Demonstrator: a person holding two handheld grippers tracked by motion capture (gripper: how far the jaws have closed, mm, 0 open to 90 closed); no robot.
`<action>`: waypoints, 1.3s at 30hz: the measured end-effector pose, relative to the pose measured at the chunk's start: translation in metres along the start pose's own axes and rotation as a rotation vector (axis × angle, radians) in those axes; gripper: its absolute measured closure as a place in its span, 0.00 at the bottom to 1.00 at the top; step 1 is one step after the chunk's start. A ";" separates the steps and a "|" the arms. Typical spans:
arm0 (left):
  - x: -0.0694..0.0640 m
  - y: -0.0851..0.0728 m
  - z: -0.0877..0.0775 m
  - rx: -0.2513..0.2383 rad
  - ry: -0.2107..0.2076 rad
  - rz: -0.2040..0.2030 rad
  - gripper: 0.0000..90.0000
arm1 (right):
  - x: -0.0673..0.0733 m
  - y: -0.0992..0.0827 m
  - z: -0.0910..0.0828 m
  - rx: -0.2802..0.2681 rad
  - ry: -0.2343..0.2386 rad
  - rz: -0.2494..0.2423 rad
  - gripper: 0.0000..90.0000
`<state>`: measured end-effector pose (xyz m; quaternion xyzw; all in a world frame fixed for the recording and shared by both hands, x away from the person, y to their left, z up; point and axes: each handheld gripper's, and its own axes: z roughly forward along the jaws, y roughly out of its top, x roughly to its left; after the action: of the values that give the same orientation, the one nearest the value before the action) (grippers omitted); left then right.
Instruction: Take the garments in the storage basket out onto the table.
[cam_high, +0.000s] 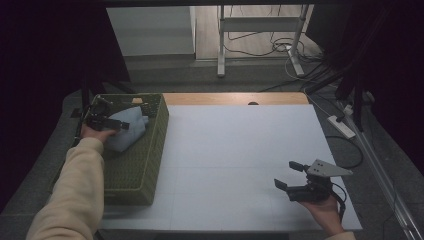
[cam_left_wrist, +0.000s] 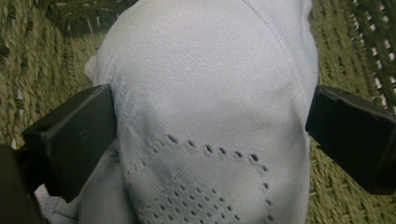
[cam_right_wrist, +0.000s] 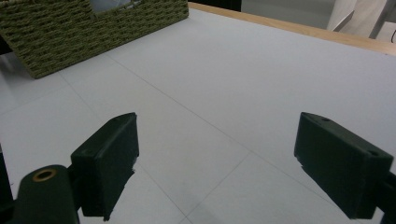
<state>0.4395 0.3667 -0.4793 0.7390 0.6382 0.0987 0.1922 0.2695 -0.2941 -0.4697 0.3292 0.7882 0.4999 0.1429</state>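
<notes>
At the left of the high view, the left gripper (cam_high: 121, 124) is reaching into the green woven basket (cam_high: 150, 150), where the pale blue cloth (cam_high: 127, 131) is lying bunched. In the left gripper view its jaws are standing wide, one pressing each side of the cloth (cam_left_wrist: 210, 107) without pinching it. At the lower right, the right gripper (cam_high: 289, 174) is hovering over the white table (cam_high: 240, 150), jaws spread wide and holding nothing
</notes>
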 end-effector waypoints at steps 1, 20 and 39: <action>0.000 0.000 0.001 0.004 -0.002 -0.001 0.03 | 0.000 0.000 0.000 0.001 0.001 -0.001 0.15; -0.007 -0.001 0.018 0.080 0.020 0.000 0.00 | 0.000 0.000 0.001 0.005 0.001 -0.003 0.15; -0.007 -0.002 0.013 0.096 0.036 0.013 0.43 | 0.000 0.000 -0.001 0.002 -0.004 -0.003 0.15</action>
<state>0.4411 0.3576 -0.4914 0.7496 0.6407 0.0825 0.1445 0.2691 -0.2944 -0.4693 0.3292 0.7888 0.4984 0.1449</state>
